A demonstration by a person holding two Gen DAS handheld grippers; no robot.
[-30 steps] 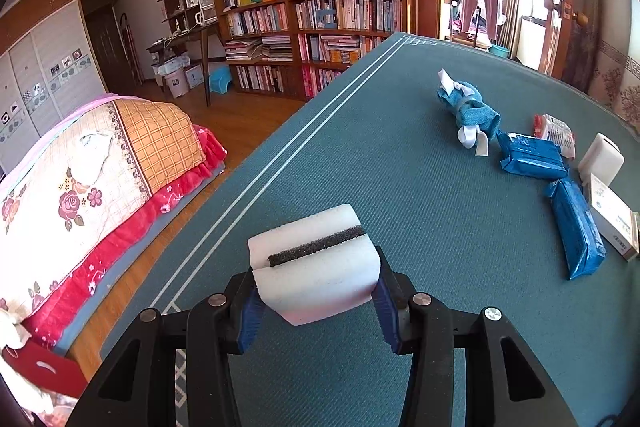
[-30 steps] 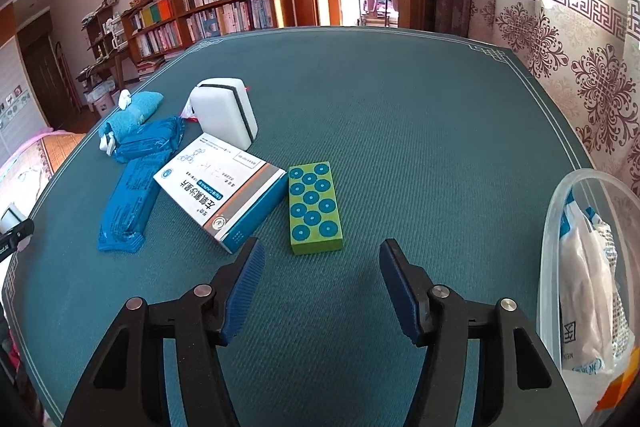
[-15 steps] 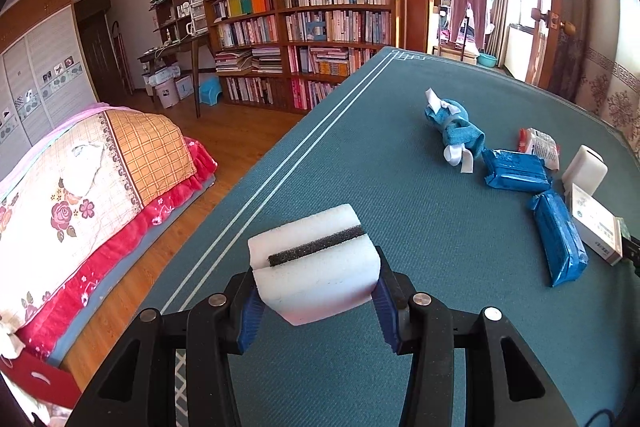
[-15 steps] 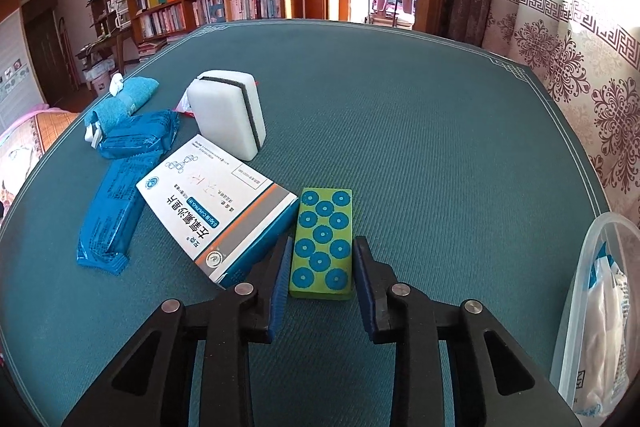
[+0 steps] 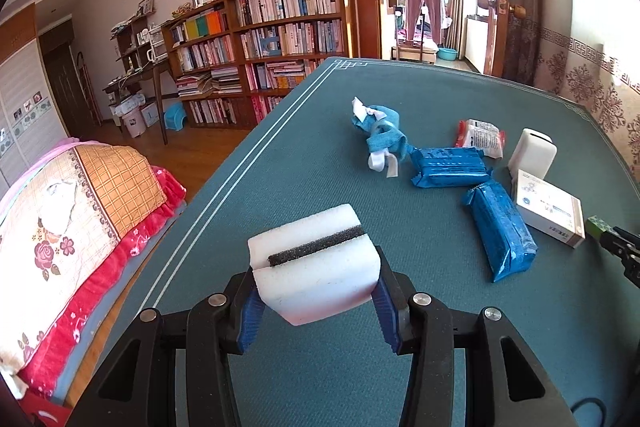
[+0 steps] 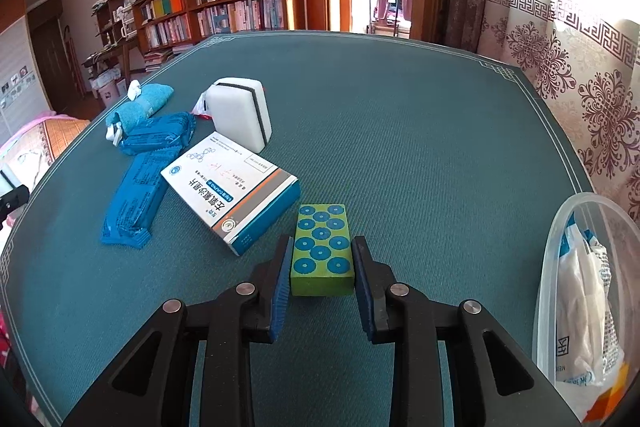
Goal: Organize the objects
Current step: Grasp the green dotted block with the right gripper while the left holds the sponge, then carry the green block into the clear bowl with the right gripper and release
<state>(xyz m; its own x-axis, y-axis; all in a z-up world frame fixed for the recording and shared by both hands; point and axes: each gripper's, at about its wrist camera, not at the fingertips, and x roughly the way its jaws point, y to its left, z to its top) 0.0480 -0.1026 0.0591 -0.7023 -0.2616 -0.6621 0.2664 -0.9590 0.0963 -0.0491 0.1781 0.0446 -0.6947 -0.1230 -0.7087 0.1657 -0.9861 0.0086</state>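
The right gripper (image 6: 322,267) pinches the green dotted block (image 6: 322,249) just beside the medicine box (image 6: 232,189) — the left gripper (image 5: 316,301) clamps a white sponge (image 5: 314,263).

A lived-in home bedroom is showing here: a bed (image 5: 68,211) is lying beside the desk (image 5: 304,155), a bookcase (image 5: 264,51) is lining the wall (books crammed in), and trousers (image 5: 425,3) are hanging by the doorway.

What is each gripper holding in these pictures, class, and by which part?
The left gripper clamps a white sponge block with a black stripe by its two side faces. The right gripper grips a green block with blue dots by its long sides, near end.
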